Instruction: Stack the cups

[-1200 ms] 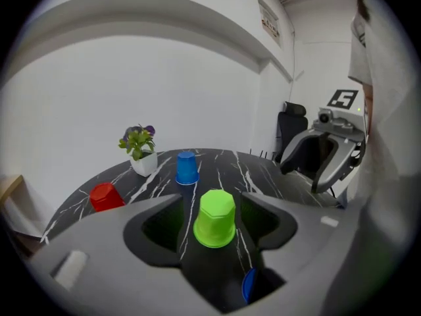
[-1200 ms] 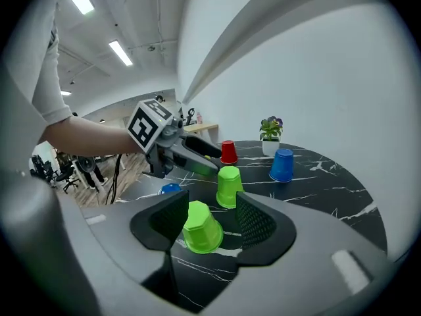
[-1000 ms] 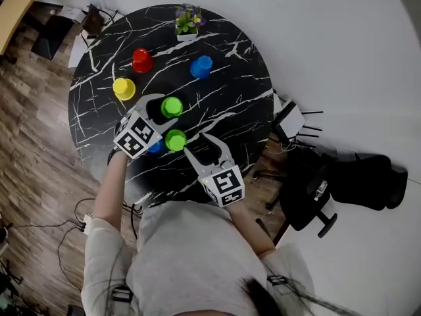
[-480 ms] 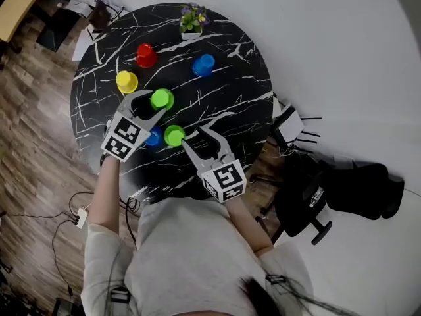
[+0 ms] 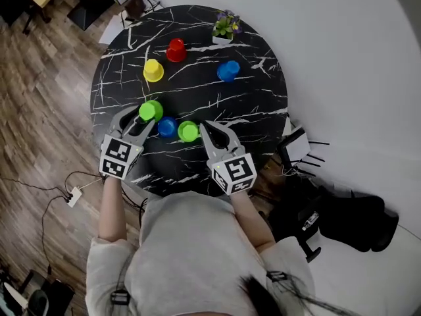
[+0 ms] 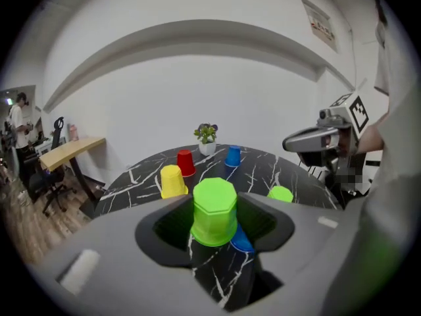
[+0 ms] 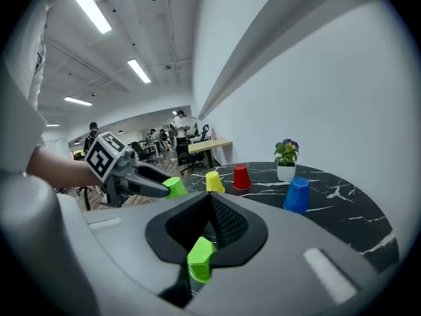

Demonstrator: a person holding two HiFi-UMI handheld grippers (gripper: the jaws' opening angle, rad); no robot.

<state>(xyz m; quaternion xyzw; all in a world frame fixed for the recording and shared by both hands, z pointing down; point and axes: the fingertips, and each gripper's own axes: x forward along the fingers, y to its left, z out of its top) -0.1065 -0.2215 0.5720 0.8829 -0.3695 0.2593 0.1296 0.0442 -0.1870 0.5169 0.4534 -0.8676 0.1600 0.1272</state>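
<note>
The left gripper (image 5: 145, 115) has just been closing its fingers and now grips a green cup (image 6: 214, 210), just beside a blue cup (image 5: 167, 127). The right gripper (image 7: 210, 197) has its fingers clenched on nothing, near the other green cup (image 5: 188, 131) on the black surface (image 5: 253, 104).

I stand at a round black marble table (image 5: 250, 104) set against a plain white wall (image 6: 197, 78). Brown wood planks (image 5: 46, 91) cover the floor on my left (a white power strip (image 5: 74, 196) and cables lie there). A black office chair (image 5: 348, 212) sits to my right, and strip lights (image 7: 95, 15) glow overhead.
</note>
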